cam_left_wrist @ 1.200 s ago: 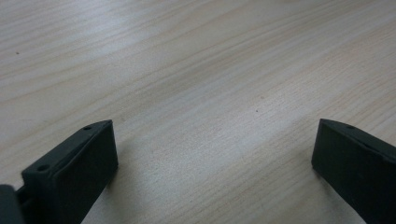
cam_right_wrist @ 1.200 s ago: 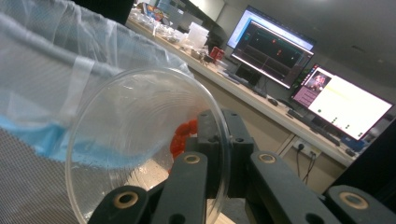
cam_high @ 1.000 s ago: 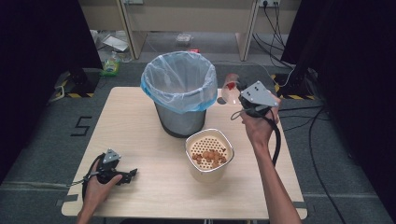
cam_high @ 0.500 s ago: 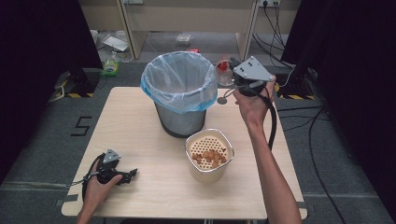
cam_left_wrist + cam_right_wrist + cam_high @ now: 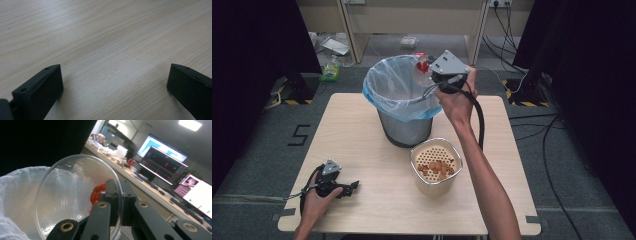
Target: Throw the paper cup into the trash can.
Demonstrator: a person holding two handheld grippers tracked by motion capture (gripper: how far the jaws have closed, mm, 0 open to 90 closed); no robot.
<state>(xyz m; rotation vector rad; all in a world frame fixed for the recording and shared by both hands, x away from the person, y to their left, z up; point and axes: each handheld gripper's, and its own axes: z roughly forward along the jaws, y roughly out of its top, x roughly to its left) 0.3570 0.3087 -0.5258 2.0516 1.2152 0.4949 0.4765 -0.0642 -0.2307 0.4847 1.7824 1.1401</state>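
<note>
My right gripper (image 5: pixel 428 71) is raised over the right rim of a grey bin (image 5: pixel 406 125) lined with a blue bag. It is shut on the rim of a clear plastic cup (image 5: pixel 421 66). In the right gripper view the cup (image 5: pixel 67 197) lies on its side with its mouth toward the camera. Red pieces (image 5: pixel 96 192) cling inside it near the jaws, and the bag (image 5: pixel 15 185) sits below. My left gripper (image 5: pixel 349 187) rests on the table's near left corner. It stands open (image 5: pixel 115 82) with only bare wood between its jaws.
A cream pot with a perforated insert (image 5: pixel 436 167) holding orange bits stands just in front of the bin. The wooden table (image 5: pixel 362 135) has bare room at the left. Cables (image 5: pixel 522 90) and floor clutter lie beyond the far edge.
My right gripper has carried the cup up and left, from beside the bin to over its rim, and tipped it onto its side. The left gripper has not moved.
</note>
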